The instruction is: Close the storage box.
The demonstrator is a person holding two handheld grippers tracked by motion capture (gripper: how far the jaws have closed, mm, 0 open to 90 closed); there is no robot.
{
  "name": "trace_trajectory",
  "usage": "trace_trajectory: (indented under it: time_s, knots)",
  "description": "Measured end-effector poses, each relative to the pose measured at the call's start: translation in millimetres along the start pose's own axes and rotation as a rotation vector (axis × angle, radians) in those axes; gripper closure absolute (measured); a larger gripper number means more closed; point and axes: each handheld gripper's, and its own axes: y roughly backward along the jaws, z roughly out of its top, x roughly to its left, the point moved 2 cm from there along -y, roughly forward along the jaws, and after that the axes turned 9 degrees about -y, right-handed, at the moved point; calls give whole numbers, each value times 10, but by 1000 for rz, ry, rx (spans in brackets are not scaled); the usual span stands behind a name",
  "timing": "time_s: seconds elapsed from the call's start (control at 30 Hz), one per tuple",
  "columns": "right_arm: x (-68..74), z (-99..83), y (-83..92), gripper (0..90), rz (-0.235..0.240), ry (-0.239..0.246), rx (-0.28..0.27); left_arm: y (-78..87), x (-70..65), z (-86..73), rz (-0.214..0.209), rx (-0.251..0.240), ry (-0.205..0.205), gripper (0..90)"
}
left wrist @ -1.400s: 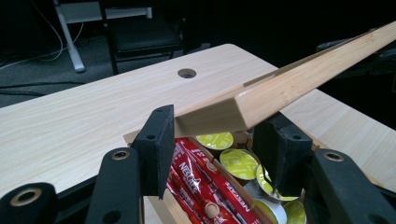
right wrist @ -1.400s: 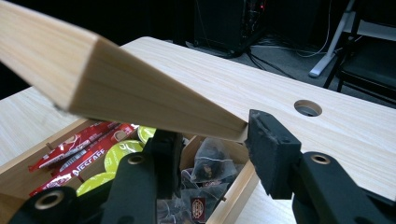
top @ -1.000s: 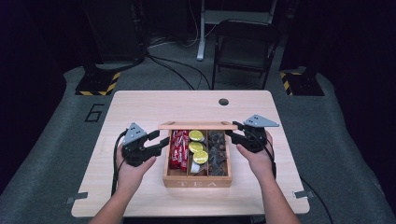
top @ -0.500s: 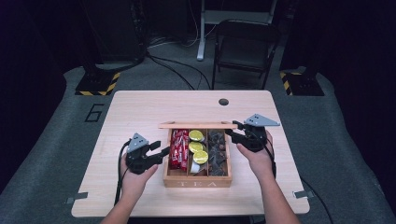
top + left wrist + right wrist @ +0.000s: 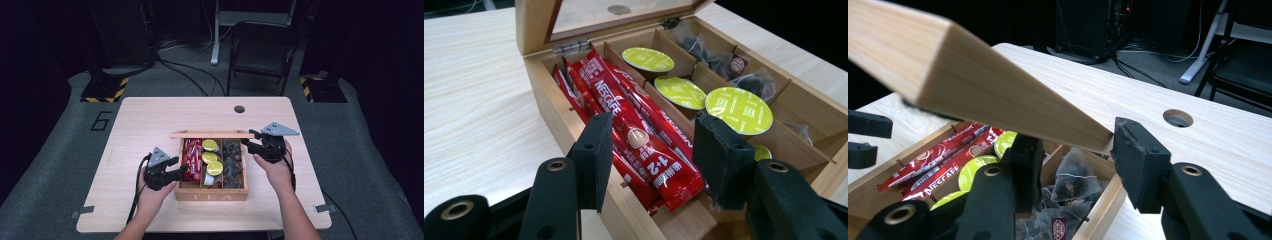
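Hidden: bottom of the wooden tea box (image 5: 212, 192) compartments, covered by their contents; the box's near right corner runs off the left gripper view's edge.
Hard to read: whether the right gripper's pads actually touch the lid; in the right gripper view the lid's corner sits in the gap and a sliver of space seems to remain, so I cannot tell whether it grips.
Box: middle of the table (image 5: 150, 115), long axis running away from the person, the word TEA on its near face.
Lid: lid (image 5: 211, 134) raised on hinges at the far edge, standing roughly upright, its long edge running left to right.
Left compartment: red Nescafe sticks (image 5: 634, 125) lying lengthwise along the box.
Middle compartment: green-topped capsules (image 5: 738, 110) in a row.
Right compartment: dark tea bags (image 5: 1068, 187) in clear pouches.
Left gripper: left gripper (image 5: 651, 160) jaws apart, holding nothing, poised at the box's near left corner with the sticks' near ends between the pads.
Right gripper: right gripper (image 5: 1075, 157) at the lid's right end, jaws either side of its corner.
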Motion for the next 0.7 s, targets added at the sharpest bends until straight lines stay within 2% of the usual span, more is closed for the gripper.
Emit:
trace_trajectory:
  time_s: [0.23,0.27,0.33,0.43,0.53,0.67,0.7]
  knots:
    - [1,-1,0,556,-2,3,-2,-117,-50,-32,-3,18,8,508]
    - [2,-2,0,556,-2,3,-2,-138,-47,-35,-2,25,-2,508]
    - [2,-1,-1,556,-3,2,-3,-176,-62,-36,-1,28,12,507]
    - [3,-1,-1,556,-3,2,-2,-241,-72,-32,12,39,14,508]
    - [3,-1,0,556,-3,2,-2,-314,-74,-19,25,36,44,510]
    - [1,-1,-1,556,-2,2,-2,-391,-48,-4,44,55,36,514]
    - [1,0,-2,556,-2,2,-2,-410,-51,0,50,52,53,518]
